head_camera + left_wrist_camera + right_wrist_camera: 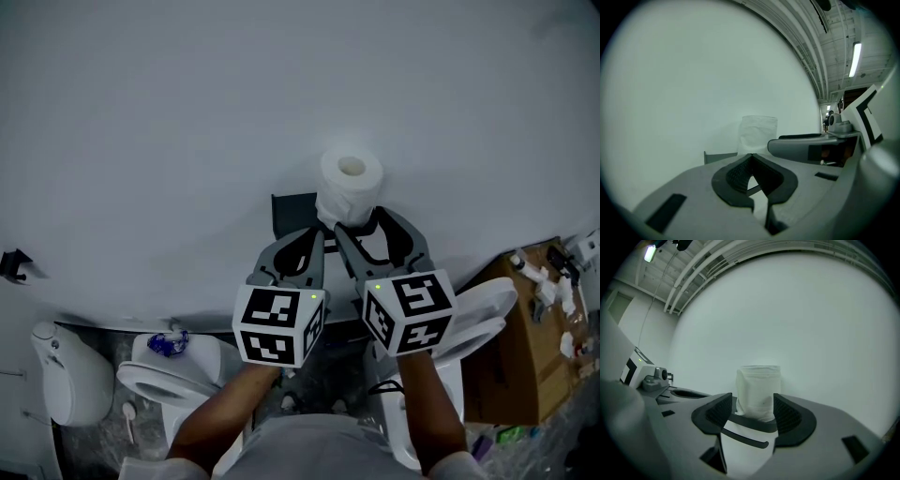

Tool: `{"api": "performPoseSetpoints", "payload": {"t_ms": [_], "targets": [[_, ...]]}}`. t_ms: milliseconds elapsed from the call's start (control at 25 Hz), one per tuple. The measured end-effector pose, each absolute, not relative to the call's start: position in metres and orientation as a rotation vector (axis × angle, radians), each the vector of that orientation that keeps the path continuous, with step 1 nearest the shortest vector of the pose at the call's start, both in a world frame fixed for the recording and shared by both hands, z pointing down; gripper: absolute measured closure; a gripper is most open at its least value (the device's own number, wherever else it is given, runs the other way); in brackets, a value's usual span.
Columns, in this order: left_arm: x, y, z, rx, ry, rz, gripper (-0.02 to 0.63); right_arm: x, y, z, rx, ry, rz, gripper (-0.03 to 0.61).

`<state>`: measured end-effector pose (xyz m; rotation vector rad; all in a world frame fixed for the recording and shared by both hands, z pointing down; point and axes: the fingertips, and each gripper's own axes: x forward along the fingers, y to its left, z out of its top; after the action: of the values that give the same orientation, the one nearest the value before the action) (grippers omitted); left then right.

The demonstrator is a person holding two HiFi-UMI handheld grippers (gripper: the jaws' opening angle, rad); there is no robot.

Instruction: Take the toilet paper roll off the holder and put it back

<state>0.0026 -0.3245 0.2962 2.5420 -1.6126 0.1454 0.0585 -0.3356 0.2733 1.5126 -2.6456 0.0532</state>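
While toilet roll (758, 380) sits between parted jaws of right gripper (753, 403), left gripper (751, 155) closed, empty.

Plain white painted wall (187, 141), unmarked, fills the upper field. A small black fitting (14, 264) is fixed to it at far left. The grey speckled floor (94, 450) carries a white ceramic toilet (202, 364), with a small blue crumpled item (169, 343) resting on its rear. A brown cardboard box (511, 356), cluttered on top, stands at right. A fluorescent ceiling tube (855, 58) is lit.
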Motion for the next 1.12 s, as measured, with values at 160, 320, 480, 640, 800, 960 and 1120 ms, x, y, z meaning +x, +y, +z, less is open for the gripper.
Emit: {"api": "performPoseSetpoints", "payload": {"t_ms": [160,320,480,640,800,960,1120], "targets": [[-0.001,-0.330,0.294,2.564,-1.593,0.137,0.610,0.055,-0.343,0.274,1.547,-2.621,0.061,0.303],[-0.006,-0.336,0.291,2.573,-1.585,0.130,0.609,0.055,-0.351,0.273,1.588,-2.604,0.073,0.274],[-0.010,-0.339,0.289,2.583,-1.570,0.126,0.609,0.055,-0.356,0.271,1.620,-2.603,0.088,0.244],[-0.010,-0.341,0.289,2.594,-1.554,0.125,0.609,0.054,-0.363,0.273,1.607,-2.607,0.129,0.221],[-0.011,-0.344,0.289,2.608,-1.551,0.132,0.609,0.052,-0.371,0.274,1.612,-2.610,0.157,0.217],[-0.011,-0.344,0.290,2.616,-1.541,0.135,0.609,0.049,-0.378,0.275,1.607,-2.595,0.156,0.216],[-0.010,-0.343,0.290,2.626,-1.535,0.139,0.609,0.048,-0.381,0.274,1.605,-2.584,0.146,0.218]]}}
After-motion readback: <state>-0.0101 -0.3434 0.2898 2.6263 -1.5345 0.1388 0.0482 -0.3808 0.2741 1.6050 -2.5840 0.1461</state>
